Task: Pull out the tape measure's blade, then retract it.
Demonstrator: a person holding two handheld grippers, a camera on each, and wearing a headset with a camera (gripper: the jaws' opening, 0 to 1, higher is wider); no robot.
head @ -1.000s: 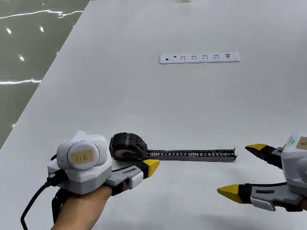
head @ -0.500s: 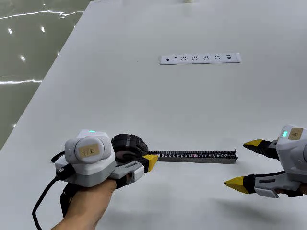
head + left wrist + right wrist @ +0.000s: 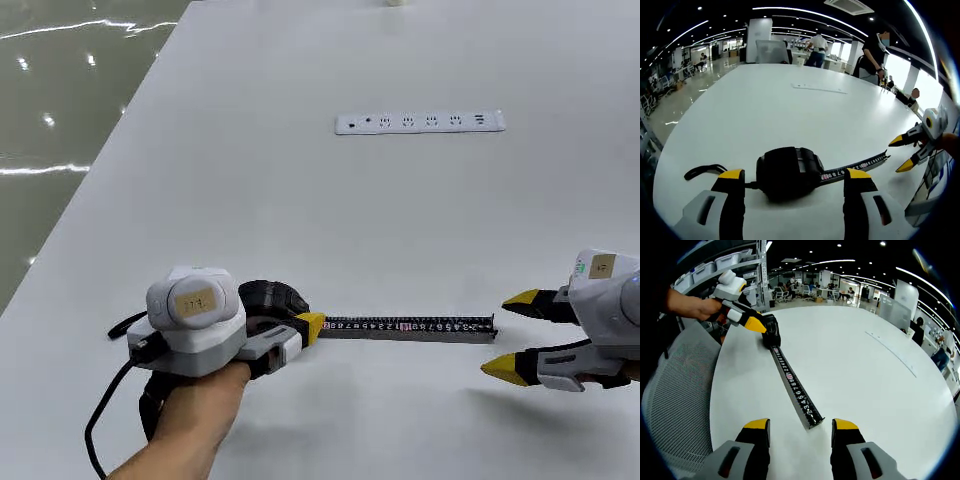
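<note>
The left claw (image 3: 793,174), gripped from below by a hand (image 3: 195,405), sat low and level over the white worktop (image 3: 300,200), pointing toward the person's right. Its jaws stood apart and straddled the black tape measure case (image 3: 272,303), which rested on the near part of the worktop. A gap showed between the case and the jaw on the blade side. The blade (image 3: 410,326) lay extended flat on the worktop, running from the case toward the right claw (image 3: 510,333). The right claw was level and faced the left one, jaws apart. The blade's end lay just ahead of and between its yellow tips, touching neither. A power strip (image 3: 420,122) lay well beyond.
</note>
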